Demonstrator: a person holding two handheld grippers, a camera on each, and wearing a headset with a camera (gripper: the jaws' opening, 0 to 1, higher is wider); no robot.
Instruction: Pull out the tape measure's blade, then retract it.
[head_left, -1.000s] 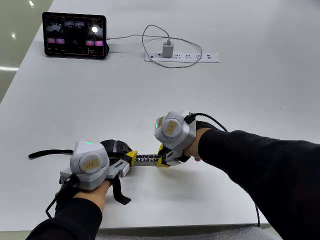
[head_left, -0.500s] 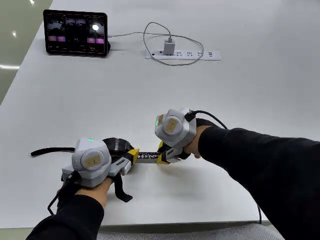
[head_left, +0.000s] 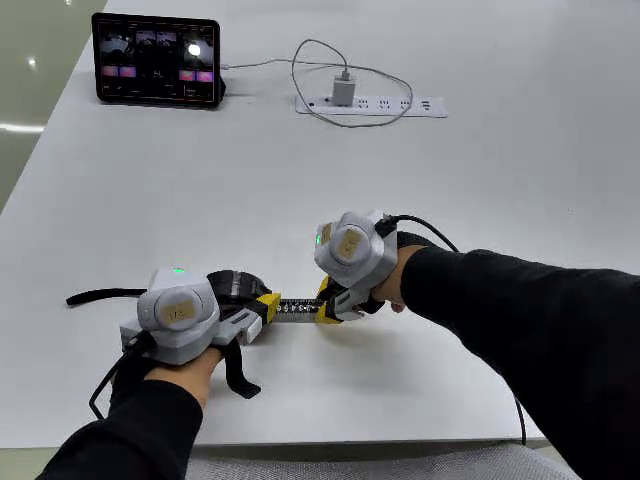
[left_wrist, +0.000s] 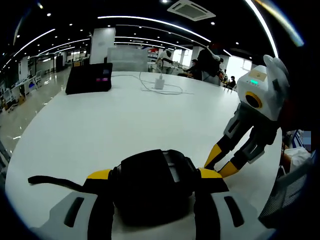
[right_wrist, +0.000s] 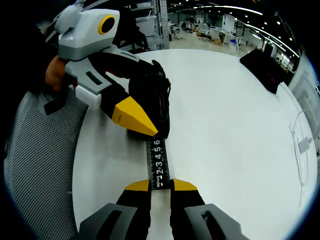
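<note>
Only a little blade is drawn out
The tape measure is clamped in the left tongs, the blade tip pinched in the right tongs; snap-back is risked if that pinch is lost.

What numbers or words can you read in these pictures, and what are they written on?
"2 3 4 5 6": printed on the tape measure's blade, between the case and the right claw.
Tan sticker on the left claw: writing too small to read.
Tan sticker on the right claw: too small to read.
Tablet screen: too blurred to read.
</note>
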